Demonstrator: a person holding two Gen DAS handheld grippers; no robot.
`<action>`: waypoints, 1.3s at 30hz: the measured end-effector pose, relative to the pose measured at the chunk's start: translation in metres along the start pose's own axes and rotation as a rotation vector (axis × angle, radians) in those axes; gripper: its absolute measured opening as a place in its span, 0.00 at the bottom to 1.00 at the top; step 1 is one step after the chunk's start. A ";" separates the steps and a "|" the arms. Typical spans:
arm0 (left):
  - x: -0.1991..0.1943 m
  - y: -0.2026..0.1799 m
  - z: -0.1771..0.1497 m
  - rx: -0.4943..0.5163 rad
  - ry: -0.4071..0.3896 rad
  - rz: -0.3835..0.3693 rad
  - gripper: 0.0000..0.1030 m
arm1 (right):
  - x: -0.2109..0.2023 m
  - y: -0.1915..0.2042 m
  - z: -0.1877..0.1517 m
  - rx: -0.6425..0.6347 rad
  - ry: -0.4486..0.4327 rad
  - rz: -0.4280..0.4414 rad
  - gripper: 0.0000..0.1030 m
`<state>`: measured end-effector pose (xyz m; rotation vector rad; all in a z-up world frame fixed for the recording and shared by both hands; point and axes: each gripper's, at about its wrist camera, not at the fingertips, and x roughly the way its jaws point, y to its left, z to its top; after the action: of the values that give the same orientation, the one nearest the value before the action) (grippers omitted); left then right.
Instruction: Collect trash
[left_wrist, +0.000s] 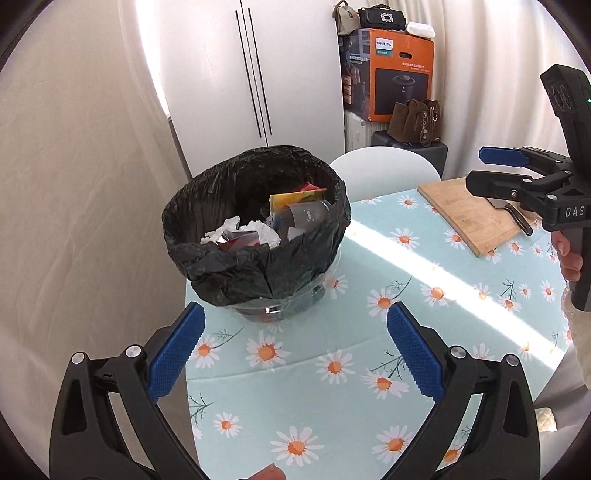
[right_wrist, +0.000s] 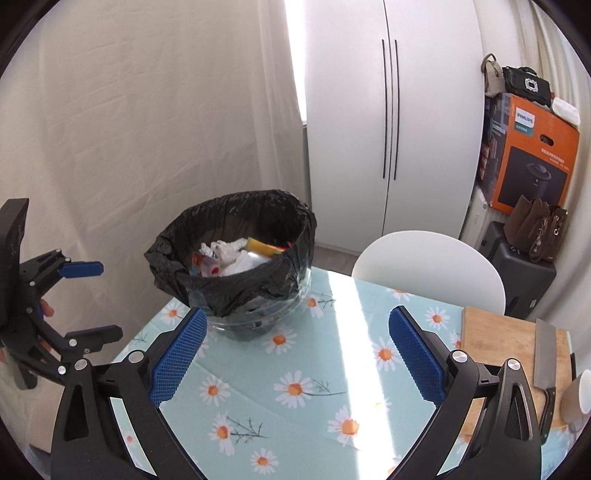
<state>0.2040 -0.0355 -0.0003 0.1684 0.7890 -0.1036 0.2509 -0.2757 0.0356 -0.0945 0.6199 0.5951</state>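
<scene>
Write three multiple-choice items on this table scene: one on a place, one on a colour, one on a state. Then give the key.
1. Where does the steel cleaver lie?
A. on the wooden cutting board
B. in the bin
C. on the chair

2. What colour is the liner of the clear plastic bin?
A. white
B. black
C. blue

3. How are the right gripper and left gripper?
A. both shut on trash
B. one holds a tissue
C. both open, empty

Key: 1 A, the blade rests on the board; 2 B, a black bag folds over the rim; 3 C, nothing sits between the spread blue pads.
</scene>
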 end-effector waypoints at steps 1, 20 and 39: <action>-0.003 -0.004 -0.005 -0.013 0.003 0.005 0.94 | -0.005 -0.002 -0.005 0.003 0.004 0.003 0.92; -0.046 -0.040 -0.059 -0.093 0.023 0.132 0.94 | -0.057 0.011 -0.079 -0.120 0.072 0.044 0.92; -0.064 -0.047 -0.044 -0.088 -0.016 0.175 0.94 | -0.083 0.000 -0.072 -0.078 0.017 0.039 0.92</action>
<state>0.1212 -0.0716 0.0092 0.1527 0.7583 0.0954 0.1589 -0.3352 0.0240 -0.1613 0.6162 0.6566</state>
